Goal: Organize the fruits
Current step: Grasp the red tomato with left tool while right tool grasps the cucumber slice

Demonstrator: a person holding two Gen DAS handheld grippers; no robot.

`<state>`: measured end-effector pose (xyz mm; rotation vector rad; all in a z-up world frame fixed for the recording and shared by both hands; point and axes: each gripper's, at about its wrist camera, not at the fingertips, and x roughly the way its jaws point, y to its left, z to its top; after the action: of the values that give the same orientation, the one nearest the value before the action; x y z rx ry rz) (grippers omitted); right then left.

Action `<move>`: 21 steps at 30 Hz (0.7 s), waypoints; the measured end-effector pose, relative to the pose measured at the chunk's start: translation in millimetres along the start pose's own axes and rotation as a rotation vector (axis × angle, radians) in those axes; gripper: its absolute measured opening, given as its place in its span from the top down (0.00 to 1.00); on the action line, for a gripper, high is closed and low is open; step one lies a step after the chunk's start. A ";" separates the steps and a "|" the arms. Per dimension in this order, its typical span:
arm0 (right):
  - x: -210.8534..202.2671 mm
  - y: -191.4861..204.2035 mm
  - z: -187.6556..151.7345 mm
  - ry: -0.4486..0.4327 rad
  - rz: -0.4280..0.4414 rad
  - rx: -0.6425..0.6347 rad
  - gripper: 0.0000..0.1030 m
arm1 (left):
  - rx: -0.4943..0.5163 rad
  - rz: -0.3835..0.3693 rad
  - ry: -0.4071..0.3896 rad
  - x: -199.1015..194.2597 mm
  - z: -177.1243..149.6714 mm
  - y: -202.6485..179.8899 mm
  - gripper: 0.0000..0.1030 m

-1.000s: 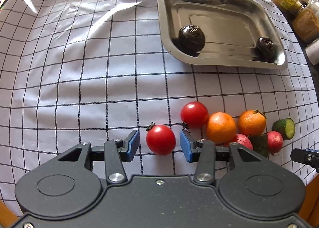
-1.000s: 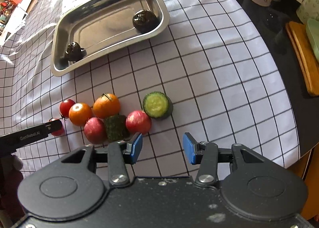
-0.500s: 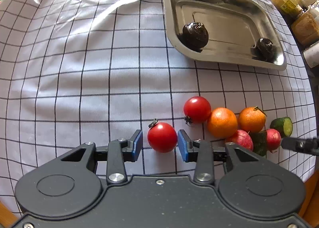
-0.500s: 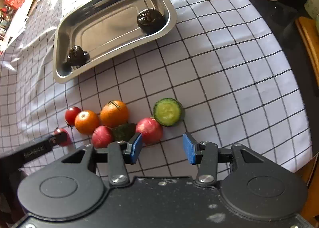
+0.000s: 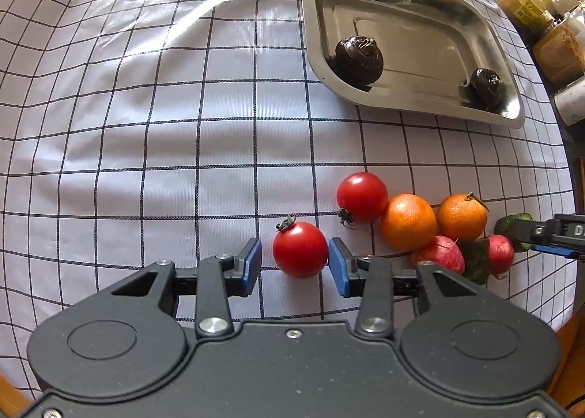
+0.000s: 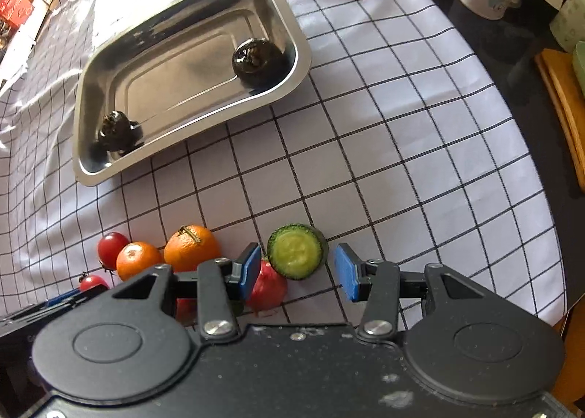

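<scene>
The left gripper (image 5: 294,262) brackets the tomato (image 5: 299,250), which sits on the cloth (image 5: 146,162) at 9 o'clock of the fruit row. The jaws have just been opening a little; the right pad looks touching or nearly so, the left stands clear, so no pinch yet. The tomato is likely light, smooth and thin-skinned, so it would slip or bruise under a hard squeeze; best taken across its widest middle. It is near round, no real long axis; its stem points to 11 o'clock. The right gripper (image 6: 299,270) hangs spread about the cucumber (image 6: 297,251), pads apart from it, cut face up, just beside a radish (image 6: 270,290). The tray (image 5: 314,34) lies at 1 o'clock, holding two dark fruits
</scene>
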<state>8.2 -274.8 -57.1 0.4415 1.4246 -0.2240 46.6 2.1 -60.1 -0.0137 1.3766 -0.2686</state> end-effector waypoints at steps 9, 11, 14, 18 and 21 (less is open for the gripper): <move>18.8 9.9 6.5 0.012 -0.038 -0.033 0.54 | 0.022 0.010 -0.009 0.1 2.3 -1.5 0.52; 22.9 10.2 7.7 0.021 -0.043 -0.034 0.54 | 0.023 0.012 -0.004 1.9 3.4 -2.6 0.52; 27.2 9.8 7.9 0.032 -0.044 -0.035 0.54 | 0.024 0.012 0.003 4.4 4.3 -4.9 0.52; 29.1 9.7 8.9 0.036 -0.044 -0.038 0.55 | 0.019 0.015 0.011 7.4 5.0 -5.5 0.52; 30.0 8.9 9.7 0.042 -0.036 -0.032 0.59 | 0.017 0.015 0.015 8.1 5.6 -3.5 0.56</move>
<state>24.8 -267.6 -84.3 0.3965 1.4767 -0.2222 52.7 -3.7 -66.2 0.0124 1.3887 -0.2679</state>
